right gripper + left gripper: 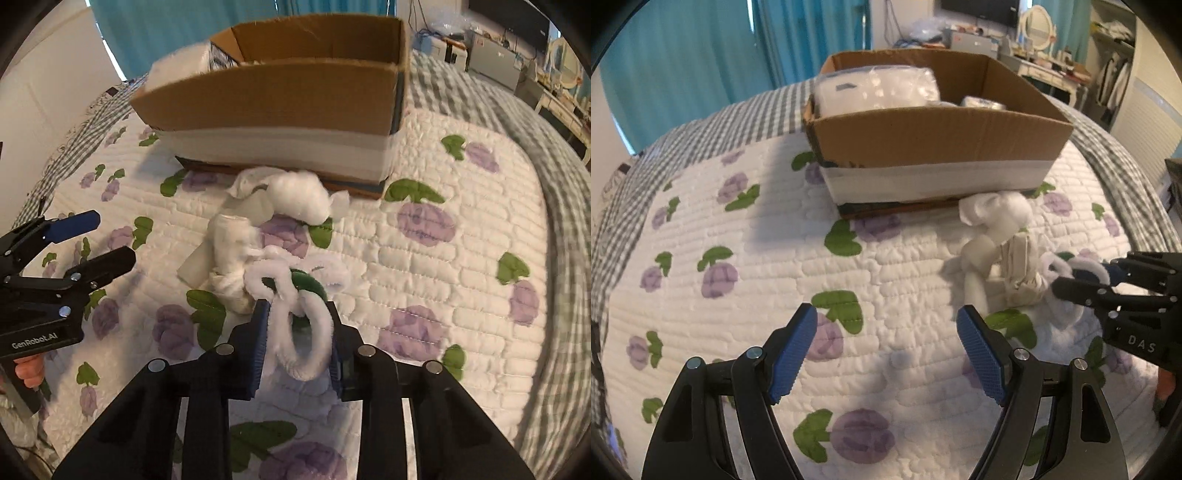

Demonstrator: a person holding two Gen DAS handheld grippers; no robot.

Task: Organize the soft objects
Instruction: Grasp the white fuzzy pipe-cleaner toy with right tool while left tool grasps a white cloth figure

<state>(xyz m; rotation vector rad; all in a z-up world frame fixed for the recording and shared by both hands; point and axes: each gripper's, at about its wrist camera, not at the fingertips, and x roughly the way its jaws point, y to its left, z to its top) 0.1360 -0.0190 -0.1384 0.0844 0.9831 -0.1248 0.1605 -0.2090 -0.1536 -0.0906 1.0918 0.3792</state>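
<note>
Right wrist, jaws pinching blurred fuzzy white loop [295, 328], perhaps a scrunchie, left gripper [886, 354] spread wide.

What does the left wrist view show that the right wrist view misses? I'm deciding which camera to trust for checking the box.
Only the left wrist view looks into the cardboard box, showing clear plastic packets inside, and the left gripper open over bare quilt. Only the right wrist view shows the right gripper shut on a fuzzy white loop, with a green ring behind it. Both show the box, the floral quilt and the pile of white soft items in front of the box.
</note>
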